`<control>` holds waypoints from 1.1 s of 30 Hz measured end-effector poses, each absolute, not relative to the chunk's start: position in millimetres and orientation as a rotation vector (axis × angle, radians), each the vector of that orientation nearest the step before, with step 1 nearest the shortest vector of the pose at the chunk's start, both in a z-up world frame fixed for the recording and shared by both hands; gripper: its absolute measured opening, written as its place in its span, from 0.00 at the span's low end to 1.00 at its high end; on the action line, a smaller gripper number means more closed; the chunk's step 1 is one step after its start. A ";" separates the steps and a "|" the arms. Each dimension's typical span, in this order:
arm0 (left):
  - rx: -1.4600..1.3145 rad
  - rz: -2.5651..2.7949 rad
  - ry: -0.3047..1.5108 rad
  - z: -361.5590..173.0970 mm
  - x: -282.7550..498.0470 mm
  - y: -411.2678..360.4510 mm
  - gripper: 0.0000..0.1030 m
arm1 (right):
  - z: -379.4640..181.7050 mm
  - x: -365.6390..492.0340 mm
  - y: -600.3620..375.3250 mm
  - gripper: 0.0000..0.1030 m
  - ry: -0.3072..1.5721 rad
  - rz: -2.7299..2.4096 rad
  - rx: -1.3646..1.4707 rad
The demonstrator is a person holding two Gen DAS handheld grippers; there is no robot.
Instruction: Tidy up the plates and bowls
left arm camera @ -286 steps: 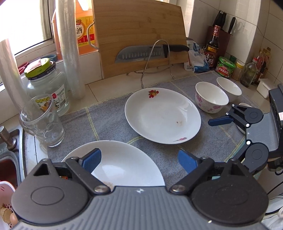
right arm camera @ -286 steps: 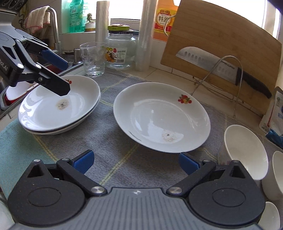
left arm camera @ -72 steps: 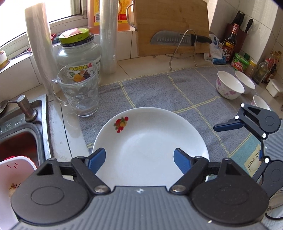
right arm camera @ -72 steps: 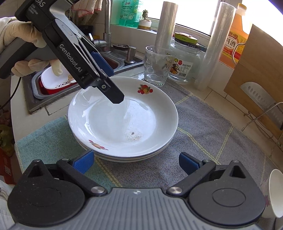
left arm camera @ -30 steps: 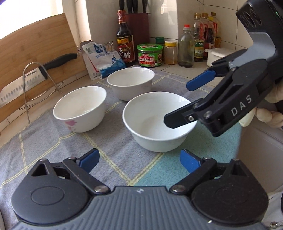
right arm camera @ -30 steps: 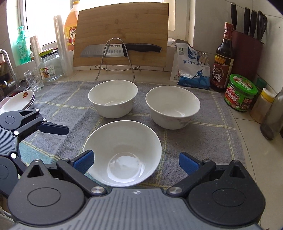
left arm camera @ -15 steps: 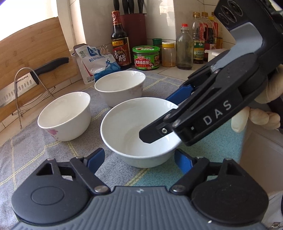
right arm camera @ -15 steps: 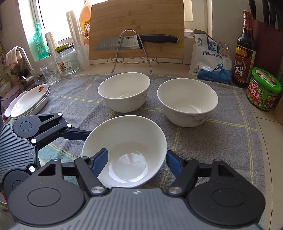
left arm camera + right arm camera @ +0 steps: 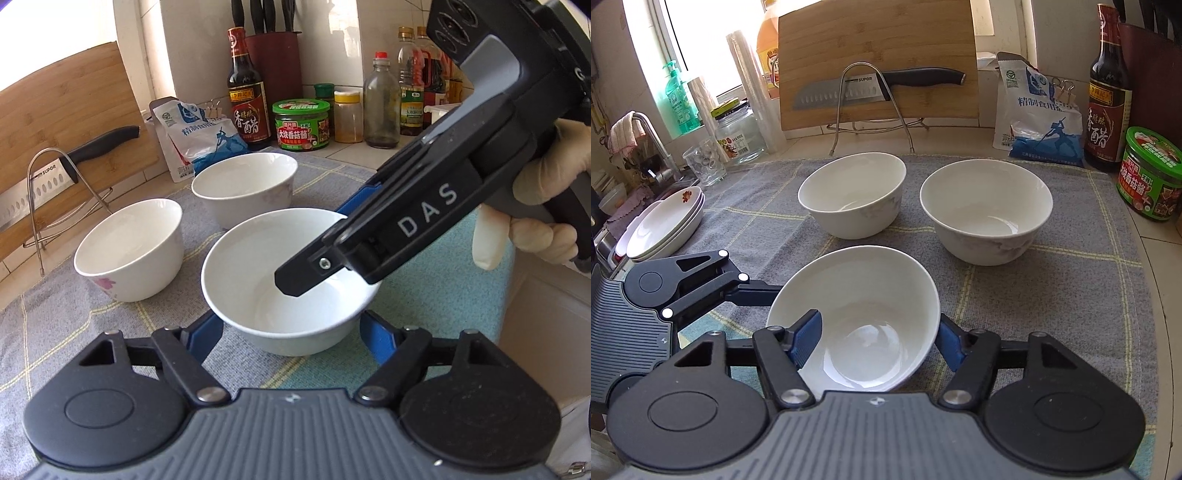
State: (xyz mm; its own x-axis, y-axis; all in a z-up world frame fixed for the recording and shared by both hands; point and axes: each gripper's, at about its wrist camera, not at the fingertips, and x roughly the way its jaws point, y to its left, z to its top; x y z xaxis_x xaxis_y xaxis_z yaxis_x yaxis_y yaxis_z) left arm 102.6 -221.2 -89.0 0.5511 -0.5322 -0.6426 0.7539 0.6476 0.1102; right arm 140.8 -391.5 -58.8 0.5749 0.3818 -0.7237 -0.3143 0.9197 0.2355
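Three white bowls stand on the grey checked cloth (image 9: 1071, 288). The nearest bowl (image 9: 864, 317) (image 9: 288, 280) sits between the fingers of both grippers. My right gripper (image 9: 875, 336) has one blue pad inside the bowl and one outside its right wall, closed on the wall. My left gripper (image 9: 291, 332) straddles the same bowl from its side, pads close to the outer wall; contact is unclear. The two other bowls, one (image 9: 853, 194) and another (image 9: 986, 210), stand behind. A stack of plates (image 9: 665, 221) lies far left.
A knife on a wire rack (image 9: 875, 92) leans on a bamboo board (image 9: 879, 44). A salt bag (image 9: 1041, 118), vinegar bottle (image 9: 1108, 85) and green-lidded jar (image 9: 1152, 173) stand at right. A glass (image 9: 703, 162), jar and sink tap (image 9: 646, 129) are at left.
Both grippers have moved in on the nearest bowl. The right gripper's fingers have narrowed onto its wall, and the left's fingers now flank it.
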 end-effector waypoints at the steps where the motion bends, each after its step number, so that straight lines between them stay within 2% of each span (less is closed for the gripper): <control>1: 0.397 -0.785 0.614 -88.7 102.9 -220.8 0.78 | -58.1 140.3 -390.6 0.70 0.867 0.409 0.081; 14: 0.373 -0.737 0.628 -73.1 95.1 -189.6 0.78 | -45.0 130.9 -363.9 0.70 0.851 0.466 0.041; 33: 0.340 -0.523 0.697 -59.4 69.1 -95.0 0.78 | -39.3 134.6 -261.1 0.70 0.856 0.731 -0.021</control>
